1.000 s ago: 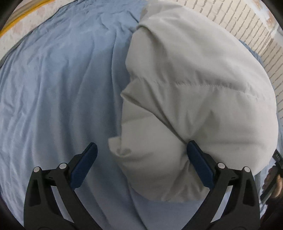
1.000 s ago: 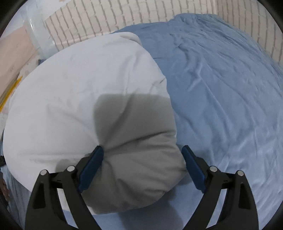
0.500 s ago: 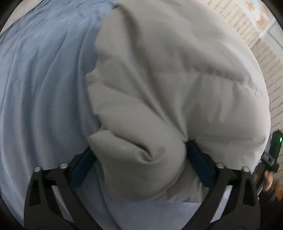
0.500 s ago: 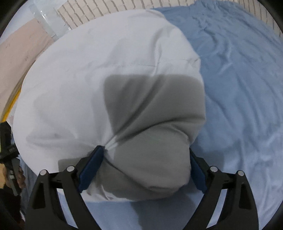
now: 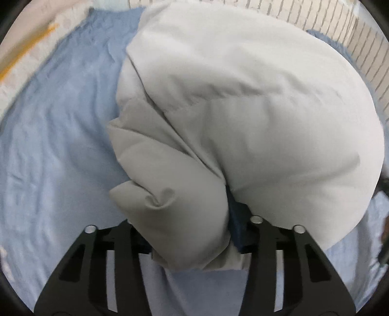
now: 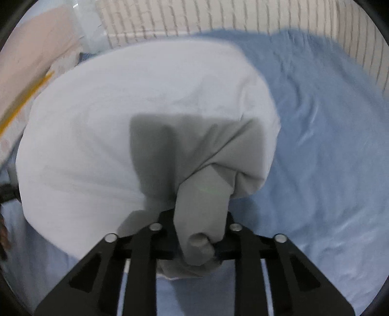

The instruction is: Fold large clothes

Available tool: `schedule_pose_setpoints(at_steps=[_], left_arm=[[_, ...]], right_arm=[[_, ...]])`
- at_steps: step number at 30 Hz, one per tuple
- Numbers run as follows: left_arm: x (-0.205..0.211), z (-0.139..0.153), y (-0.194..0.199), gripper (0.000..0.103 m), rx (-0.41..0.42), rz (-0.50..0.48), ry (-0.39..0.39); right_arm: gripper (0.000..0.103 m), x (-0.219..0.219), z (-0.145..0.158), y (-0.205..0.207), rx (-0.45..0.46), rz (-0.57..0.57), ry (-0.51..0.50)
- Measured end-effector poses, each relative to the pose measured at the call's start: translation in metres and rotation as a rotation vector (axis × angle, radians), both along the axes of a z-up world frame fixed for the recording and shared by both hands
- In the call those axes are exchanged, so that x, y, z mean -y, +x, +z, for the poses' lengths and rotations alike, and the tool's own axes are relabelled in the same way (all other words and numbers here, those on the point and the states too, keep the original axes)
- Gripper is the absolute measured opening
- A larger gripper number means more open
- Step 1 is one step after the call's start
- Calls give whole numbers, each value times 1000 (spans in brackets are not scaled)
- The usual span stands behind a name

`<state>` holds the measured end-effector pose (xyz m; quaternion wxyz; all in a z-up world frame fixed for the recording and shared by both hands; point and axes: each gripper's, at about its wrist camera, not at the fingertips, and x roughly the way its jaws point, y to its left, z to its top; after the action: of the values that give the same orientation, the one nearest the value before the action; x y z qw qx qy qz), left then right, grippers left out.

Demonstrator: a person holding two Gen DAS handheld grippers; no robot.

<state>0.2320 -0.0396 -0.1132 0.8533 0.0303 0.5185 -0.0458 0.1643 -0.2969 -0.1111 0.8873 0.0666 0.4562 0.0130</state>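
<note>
A puffy white padded jacket (image 5: 255, 109) lies in a mound on a blue bedsheet (image 5: 60, 145). My left gripper (image 5: 187, 226) is closing its jaws on a thick bunched corner of the jacket, which fills the gap; one blue pad (image 5: 237, 218) presses into the fabric and the other is hidden under it. In the right wrist view the same jacket (image 6: 109, 126) spreads left and away. There my right gripper (image 6: 198, 233) is closing on a narrow pinched fold of the jacket's near corner, with its pads buried in cloth.
The blue sheet (image 6: 328, 145) runs out to the right of the jacket. A white brick-pattern wall (image 6: 218, 19) borders the bed's far side. A pale surface with a yellow stripe (image 5: 24, 56) lies past the sheet's left edge. A clear plastic box (image 6: 90, 31) stands by the wall.
Both pairs of jaws went from wide open around the jacket's corners to pinched onto them. The corners now bunch up between the fingers, and the left view has shifted along the jacket.
</note>
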Motion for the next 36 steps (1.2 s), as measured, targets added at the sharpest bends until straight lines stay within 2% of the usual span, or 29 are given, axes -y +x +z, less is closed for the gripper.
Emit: schedule_pose_setpoints(at_steps=[2,3,6,8,10,12,14,17,20,21,22,23,25,27,28,29,30,31,32,33,35,36], left_arm=[[9,16,-11,33,35,24,2],[20,28,-22,27,66,19,-10],[66,53,-72,25,119,-68,-11],[94,56,-106,25,136,-136,-5],[111,57,-138,25,129,-169,-64],[125,57,-170,26,131,-203,-134],[134,50,-192,30,117,-252,-173],[155,19,-211,36,72,-307,-132],[148,1,-221,50,47,-297,-149],[149,-8,-225,63,40,-270,-151],[140,-7,-229,74,39,-245,-150],[129,-6,-236,78,45,-228,-158],[106,3,-252,89,74,-210,-165],[95,27,-266,99,143,-179,-142],[80,28,-282,100,164,-166,-139],[76,46,-271,100,188,-152,-143],[64,60,-278,100,213,-139,-155],[36,75,-284,100,234,-131,-161],[57,84,-290,100,255,-121,-154],[58,97,-298,100,281,-104,-129],[56,114,-310,100,306,-89,-87],[36,125,-313,100,312,-85,-77]], right_arm=[[14,3,25,-17,66,21,-67],[14,8,40,-28,105,29,-96],[13,30,80,-71,202,6,-162],[13,52,101,-114,265,-33,-195],[13,72,112,-160,297,-67,-204],[14,94,106,-204,270,-95,-251],[16,119,78,-230,176,-119,-256],[23,150,22,-250,33,-131,-117],[41,165,-11,-254,-9,-171,-1],[54,169,-12,-255,-14,-197,12],[63,172,-11,-257,-29,-227,14],[66,174,-6,-259,-49,-251,11],[84,174,6,-268,-47,-268,-10],[90,166,26,-282,-11,-317,-51],[94,162,35,-289,11,-337,-62],[96,154,47,-296,38,-356,-65],[99,145,59,-298,62,-370,-67],[101,138,68,-301,82,-381,-72],[101,123,79,-304,114,-396,-86],[101,113,85,-300,132,-400,-95],[101,88,100,-300,170,-421,-98],[101,77,105,-301,180,-433,-84]])
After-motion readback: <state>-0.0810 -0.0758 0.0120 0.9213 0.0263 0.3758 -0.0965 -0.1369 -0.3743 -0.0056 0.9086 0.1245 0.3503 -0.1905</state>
